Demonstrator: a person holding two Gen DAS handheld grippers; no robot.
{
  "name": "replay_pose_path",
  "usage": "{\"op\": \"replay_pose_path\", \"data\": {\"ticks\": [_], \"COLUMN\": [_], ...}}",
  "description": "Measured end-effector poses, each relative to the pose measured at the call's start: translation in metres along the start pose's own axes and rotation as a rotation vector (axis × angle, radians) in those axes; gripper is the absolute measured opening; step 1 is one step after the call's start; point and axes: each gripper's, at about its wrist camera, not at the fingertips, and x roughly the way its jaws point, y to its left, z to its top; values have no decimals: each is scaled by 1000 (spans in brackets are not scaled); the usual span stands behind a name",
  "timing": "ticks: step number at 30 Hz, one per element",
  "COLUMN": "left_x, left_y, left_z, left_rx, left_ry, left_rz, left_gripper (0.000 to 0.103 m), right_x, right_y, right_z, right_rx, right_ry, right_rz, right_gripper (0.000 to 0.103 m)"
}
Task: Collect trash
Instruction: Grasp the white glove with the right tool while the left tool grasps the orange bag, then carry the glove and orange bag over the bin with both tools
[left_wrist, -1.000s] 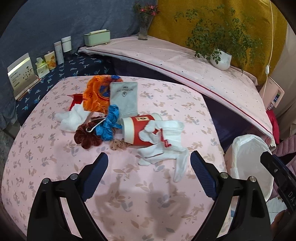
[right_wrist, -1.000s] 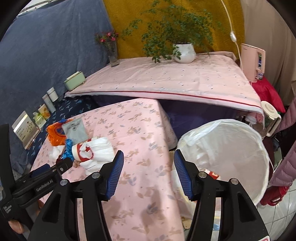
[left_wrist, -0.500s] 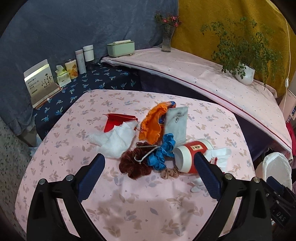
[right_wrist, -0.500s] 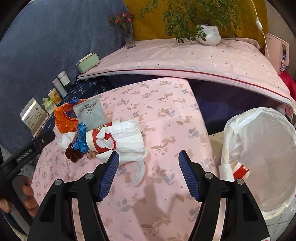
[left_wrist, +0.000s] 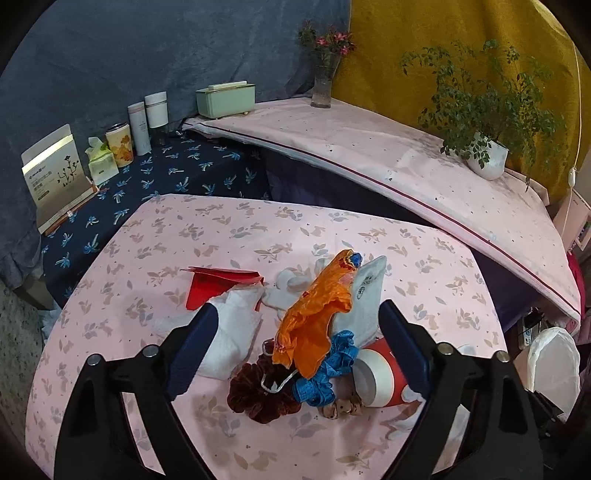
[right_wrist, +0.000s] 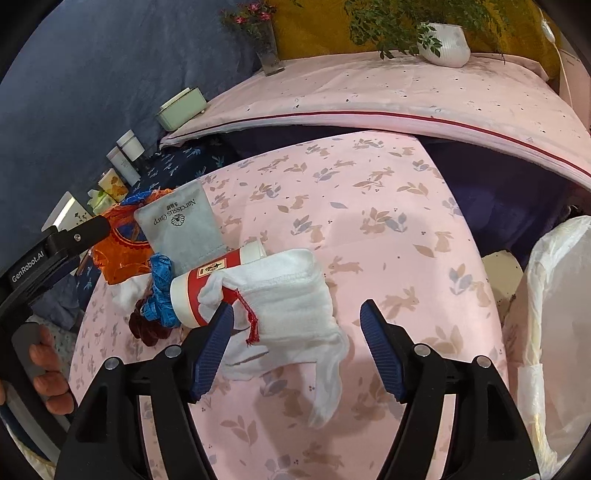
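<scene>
A pile of trash lies on the pink table (left_wrist: 155, 258): an orange wrapper (left_wrist: 314, 317), a grey pouch (right_wrist: 181, 229), a red-and-white paper cup (left_wrist: 376, 373) on its side, a red paper (left_wrist: 214, 284), white tissue (left_wrist: 229, 339), a blue scrunchie (left_wrist: 328, 369) and a dark red scrunchie (left_wrist: 255, 395). My left gripper (left_wrist: 299, 350) is open, its fingers on either side of the pile. My right gripper (right_wrist: 295, 347) is open over a white glove (right_wrist: 288, 295) that lies against the cup (right_wrist: 207, 284). The white-lined trash bin (right_wrist: 554, 332) stands to the right of the table.
A raised pink-covered surface (left_wrist: 369, 147) behind the table holds a potted plant (left_wrist: 484, 155), a flower vase (left_wrist: 321, 85) and a green box (left_wrist: 225, 98). Jars, a tissue pack and a card box (left_wrist: 55, 173) stand on the blue cloth at left.
My left gripper has swung left and come in over the pile. My right gripper has turned from the bin to the table and closed in on the glove and cup.
</scene>
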Motion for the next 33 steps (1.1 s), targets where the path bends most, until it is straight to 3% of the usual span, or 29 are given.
{"op": "replay_pose_path", "data": {"ticks": [2,5,7,11,17,21,33], "left_x": [6,12,14,12,-4,-23,-93], "left_y": [0,1,2,7,11,8,-38], "left_z": [1,1,0,-3,-4,-2,-4], "left_rx": [0,5,-1,-24,-51,-52,-5], "left_ry": [15,33,48,54,32,5,-76], "left_rz": [-13,-31,-45,-56,-58,-65,-149], "left_gripper": [70,49,27,14,10,9,9], "right_x": [10,24,32,40,35,13,-94], "right_y": [3,6,7,11,15,17,11], "right_z": [2,3,2,-6,-15,-14,9], "right_rx": [-5,-14,-20,-43,-96,-100,-85], "right_ry": [10,27,42,62,68,27,-190], "right_rz": [4,7,8,6,-35,-34,-26], "right_gripper": [69,70,70,63,13,8,7]}}
